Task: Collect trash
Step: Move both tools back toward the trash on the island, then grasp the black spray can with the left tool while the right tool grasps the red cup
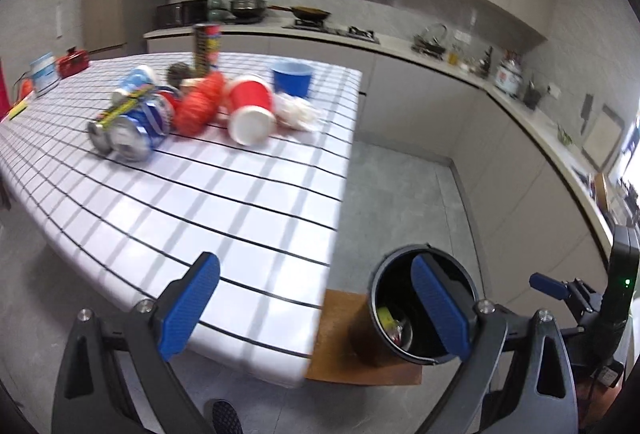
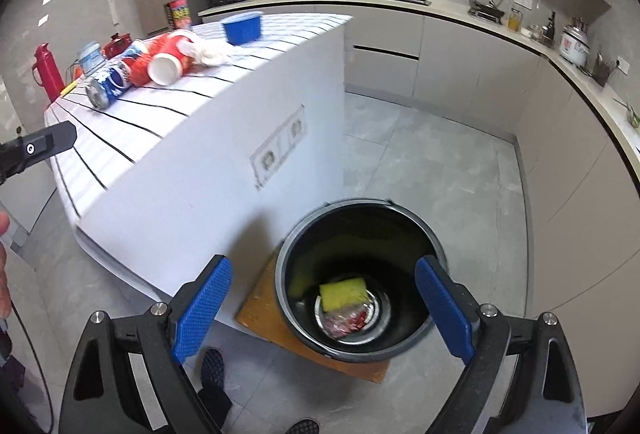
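Spanning the left half of both views, the worktop point(image 1: 224, 194) carried a white cloth with a black grid; its near edge and right corner dropped straight to grey tiled floor point(image 2: 432, 162).

- Left gripper point(image 1: 316, 310): jaws spread wide, blue dimpled pads, nothing held; it hung over the near worktop edge.
- Right gripper point(image 2: 324, 310): jaws likewise parted and bare, poised above the bin point(image 2: 400, 346).
- Bin: round, black, open-topped, standing on a brown board point(image 2: 260, 310) on the floor just beside the worktop's corner. Open floor lay between it and the cabinets to the right.
- Trash on the far part of the worktop, well apart from both grippers: two blue cans point(image 1: 132, 130) lying on their sides, a red cup point(image 1: 250, 110) tipped over with its white mouth forward, an orange-red crumpled item point(image 1: 200, 106), a white wad point(image 1: 300, 112), an upright blue cup point(image 1: 291, 76), and a tall printed tube point(image 1: 206, 44).

Only the right view showed the bin's contents plainly: a yellow sponge point(image 2: 344, 292) over a clear red-marked wrapper point(image 2: 346, 324). It alone showed the white side panel point(image 2: 224, 170) with sockets and a red flask point(image 2: 46, 72). The left view showed the trash from closer, though blurred.
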`<state>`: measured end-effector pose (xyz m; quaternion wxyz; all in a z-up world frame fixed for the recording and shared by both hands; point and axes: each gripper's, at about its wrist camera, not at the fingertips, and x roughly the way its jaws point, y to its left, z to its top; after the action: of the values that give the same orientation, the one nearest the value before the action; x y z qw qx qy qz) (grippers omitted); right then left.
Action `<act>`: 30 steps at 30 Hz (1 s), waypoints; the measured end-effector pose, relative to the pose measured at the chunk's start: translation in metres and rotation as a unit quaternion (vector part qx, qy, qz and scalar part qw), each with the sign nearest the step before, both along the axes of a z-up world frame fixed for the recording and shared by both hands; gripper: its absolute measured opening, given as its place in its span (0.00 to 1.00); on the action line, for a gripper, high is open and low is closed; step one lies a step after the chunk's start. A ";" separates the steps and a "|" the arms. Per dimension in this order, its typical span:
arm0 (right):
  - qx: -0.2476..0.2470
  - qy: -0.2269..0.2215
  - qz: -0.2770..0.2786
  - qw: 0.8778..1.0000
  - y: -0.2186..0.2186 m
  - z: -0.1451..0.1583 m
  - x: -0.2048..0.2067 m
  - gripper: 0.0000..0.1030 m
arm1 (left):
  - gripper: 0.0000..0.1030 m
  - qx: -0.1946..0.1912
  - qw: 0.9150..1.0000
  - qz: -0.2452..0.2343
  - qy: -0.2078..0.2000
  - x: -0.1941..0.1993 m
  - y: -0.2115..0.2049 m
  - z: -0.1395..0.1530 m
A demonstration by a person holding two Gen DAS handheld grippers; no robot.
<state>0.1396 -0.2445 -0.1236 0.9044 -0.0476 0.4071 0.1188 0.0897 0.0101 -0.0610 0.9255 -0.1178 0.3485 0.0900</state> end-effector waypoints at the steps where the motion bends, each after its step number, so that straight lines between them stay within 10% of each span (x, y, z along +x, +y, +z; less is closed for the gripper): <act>1: 0.000 -0.004 0.001 1.000 0.008 0.005 0.001 0.92 | 0.95 -0.001 1.000 0.002 -0.002 -0.002 0.006 0.001; 19: 0.019 -0.023 0.013 0.999 0.126 0.049 0.039 0.91 | 0.80 0.007 0.999 0.044 -0.014 -0.010 0.148 0.010; 30: 0.032 -0.022 0.011 0.999 0.180 0.058 0.078 0.72 | 0.73 -0.001 0.999 0.040 -0.003 0.014 0.220 -0.001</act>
<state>0.2176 -0.0647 -0.0657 0.9127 -0.0253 0.3828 0.1407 0.1041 0.2300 -0.0623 0.9220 -0.1326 0.3411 0.1267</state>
